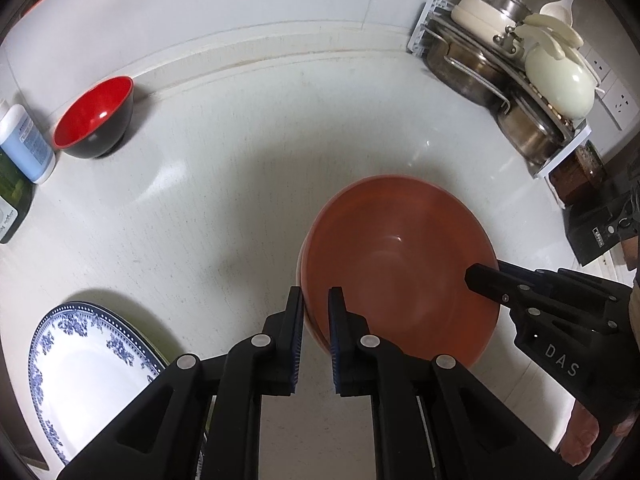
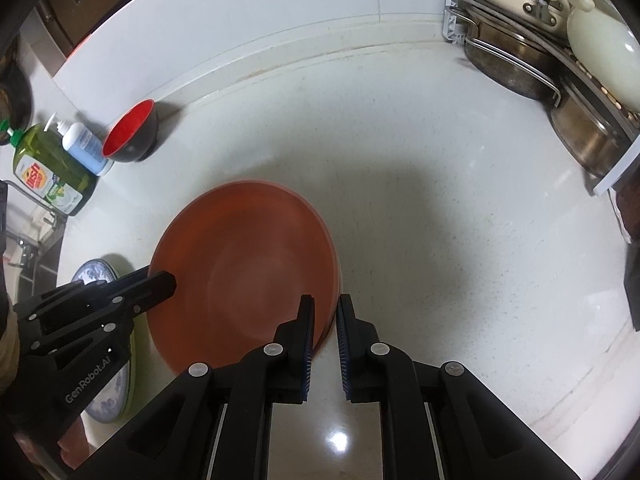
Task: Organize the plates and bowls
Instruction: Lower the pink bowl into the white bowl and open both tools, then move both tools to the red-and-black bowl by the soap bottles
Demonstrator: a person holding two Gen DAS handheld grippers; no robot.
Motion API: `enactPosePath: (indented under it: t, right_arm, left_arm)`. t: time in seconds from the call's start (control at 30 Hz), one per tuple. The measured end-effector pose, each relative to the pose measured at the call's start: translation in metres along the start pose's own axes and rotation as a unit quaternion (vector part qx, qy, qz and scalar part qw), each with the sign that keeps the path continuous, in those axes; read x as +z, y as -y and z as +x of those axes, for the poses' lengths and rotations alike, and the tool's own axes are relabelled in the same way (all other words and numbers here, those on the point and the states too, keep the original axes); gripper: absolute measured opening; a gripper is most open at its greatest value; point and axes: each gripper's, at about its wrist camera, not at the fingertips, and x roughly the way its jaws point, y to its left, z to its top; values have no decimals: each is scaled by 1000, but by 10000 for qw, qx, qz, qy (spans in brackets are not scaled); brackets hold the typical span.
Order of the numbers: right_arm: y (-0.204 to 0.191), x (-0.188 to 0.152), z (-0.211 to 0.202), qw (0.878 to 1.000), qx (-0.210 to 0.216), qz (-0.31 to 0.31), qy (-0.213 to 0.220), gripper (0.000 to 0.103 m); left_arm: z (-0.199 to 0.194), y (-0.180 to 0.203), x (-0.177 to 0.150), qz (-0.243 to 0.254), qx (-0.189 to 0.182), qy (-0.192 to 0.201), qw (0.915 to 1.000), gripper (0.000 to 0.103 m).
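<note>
An orange plate (image 1: pixel 400 268) is held between the two tongs, low over the white counter (image 1: pixel 240 184) and roughly midway between the pot rack (image 1: pixel 520 92) at the back right and the blue-patterned plate (image 1: pixel 92 368) at the front left. The left gripper (image 1: pixel 316 336) is clamped on the plate's left rim, one jaw inside and one outside; the right gripper (image 2: pixel 325 344) is clamped on the opposite rim in the same way. The step in hand is judged to be the carrying or setting down of this plate; whether its base already rests on the counter cannot be told. The plate is kept open side up and close to level, perhaps slightly tilted; being round, it has no long axis of its own, and the line between the two grips runs left to right. For the next move, both hands would need to travel together and level. A red-and-black bowl (image 1: pixel 94 118) stands well apart at the back left, beside two bottles (image 2: pixel 60 160).
</note>
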Motion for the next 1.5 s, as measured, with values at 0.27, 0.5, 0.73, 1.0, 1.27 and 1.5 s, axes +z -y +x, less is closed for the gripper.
enactPosePath:
  t: [0.27,0.5,0.73,1.0,1.27,1.5]
  right_arm:
    - [-2,-3,7,10000,40,16,-41,14]
    - [-2,-2,7,10000,27,-24,-23,24]
    - [-6,1,-6,9998,-17,-27,204,35]
    - [-27,10,-28,9985,116,-162,515,37]
    - [-67,21,-43,9951,303,-438,828,38]
    - [-108,31,-48,9912,516,-676,1016,38]
  left_arm:
    - [6,-2,0,-60,-28,-42,10000,17]
    - [-3,-1,2,54,160,159,9997,42]
    - [-25,-9,6,40,114,429,9990,56]
    - [-57,-33,9,-102,257,761,9967,66]
    - [-93,-71,8,-288,496,1079,9925,68]
    - [-119,-104,4,-388,800,1312,9874,68]
